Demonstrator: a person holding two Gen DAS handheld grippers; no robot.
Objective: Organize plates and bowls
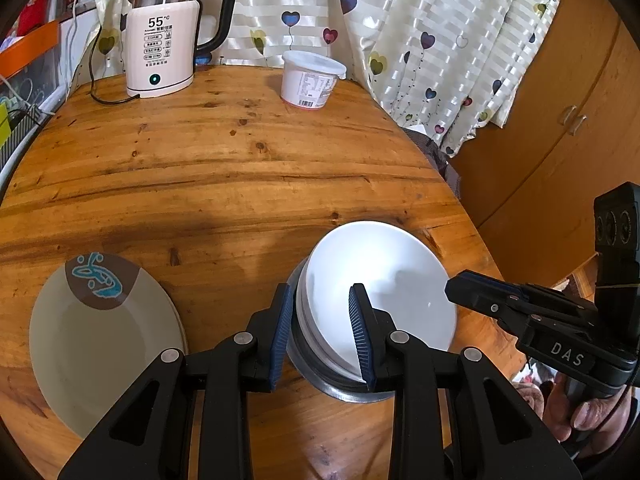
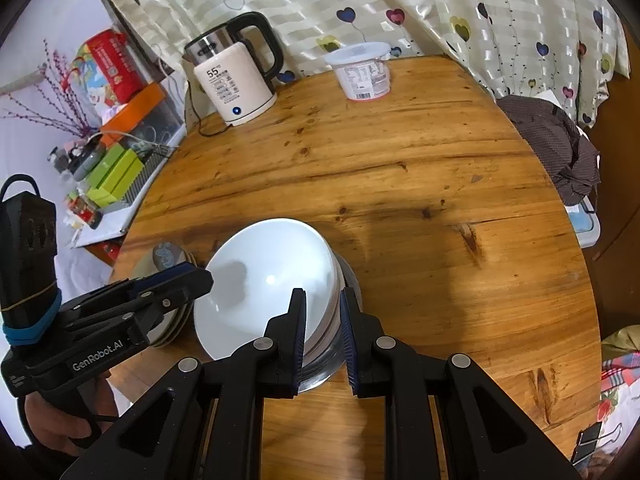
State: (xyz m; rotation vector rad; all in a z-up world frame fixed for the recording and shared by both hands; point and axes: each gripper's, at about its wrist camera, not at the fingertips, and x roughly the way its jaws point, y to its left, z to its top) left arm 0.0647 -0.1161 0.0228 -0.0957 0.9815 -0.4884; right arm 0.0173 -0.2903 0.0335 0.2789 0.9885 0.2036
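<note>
Lower centre of the frame, both grippers, left (image 1: 324,336) and right (image 2: 322,340), are clamping opposite rims of the stacked white bowls (image 1: 380,280) sitting in a metal bowl (image 1: 348,390); next probably calls for lifting level.

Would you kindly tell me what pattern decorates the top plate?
The top plate is pale cream with a brown patch bearing a blue-and-white fish-like motif, clearest in the left wrist view.

We note a glossy white glazed bowl (image 1: 376,280) nested in a dull metal bowl (image 1: 340,384). The surface (image 1: 224,168) is knotty varnished wood; the plate (image 1: 100,344) reads smooth, matt beige; the curtain (image 1: 400,20) is satiny cloth.
</note>
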